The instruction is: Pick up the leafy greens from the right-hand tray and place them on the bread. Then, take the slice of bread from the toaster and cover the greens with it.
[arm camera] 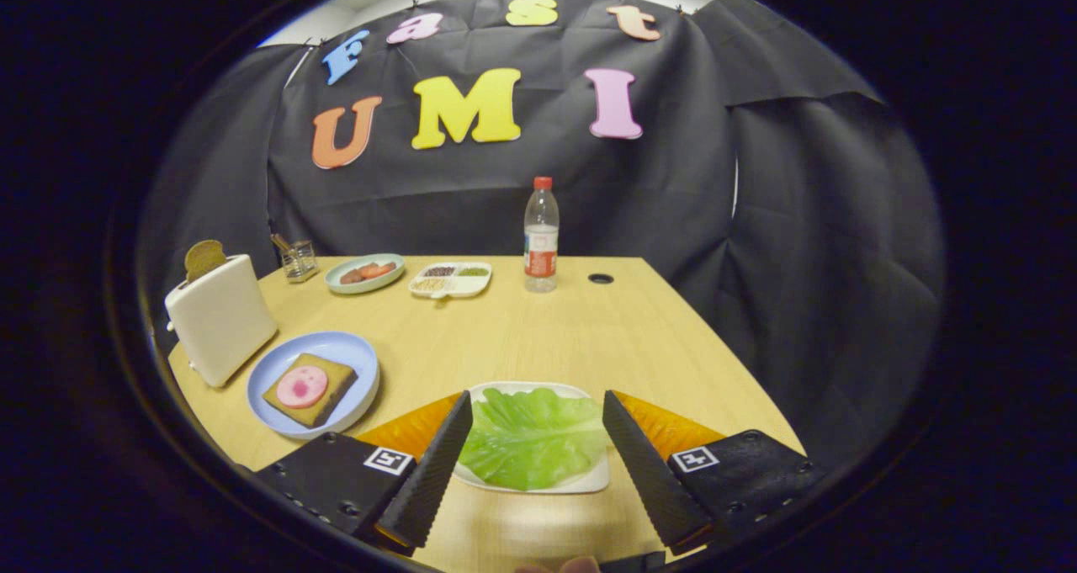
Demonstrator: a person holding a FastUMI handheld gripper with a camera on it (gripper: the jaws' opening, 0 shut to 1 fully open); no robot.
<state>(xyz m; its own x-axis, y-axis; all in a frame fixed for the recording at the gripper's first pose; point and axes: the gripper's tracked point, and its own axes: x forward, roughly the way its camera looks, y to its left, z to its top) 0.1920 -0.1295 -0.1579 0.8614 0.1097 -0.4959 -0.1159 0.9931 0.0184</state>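
Note:
A green lettuce leaf (530, 438) lies on a white tray (594, 477) directly between my two fingers. My gripper (538, 411) is open, its fingers spread wide to either side of the leaf and hovering above the tray. To the left, a blue plate (347, 356) carries a brown bread slice (328, 392) topped with a pink round of meat (301, 386). Beyond that plate stands a white toaster (220, 316) with a second bread slice (204, 258) sticking up from its slot.
Across the wooden table (538, 337) sit a green plate of food (364, 273), a white divided dish (450, 278), a water bottle (541, 236), a small glass holder (298, 259) and a cable hole (601, 278). Open tabletop lies between the tray and these.

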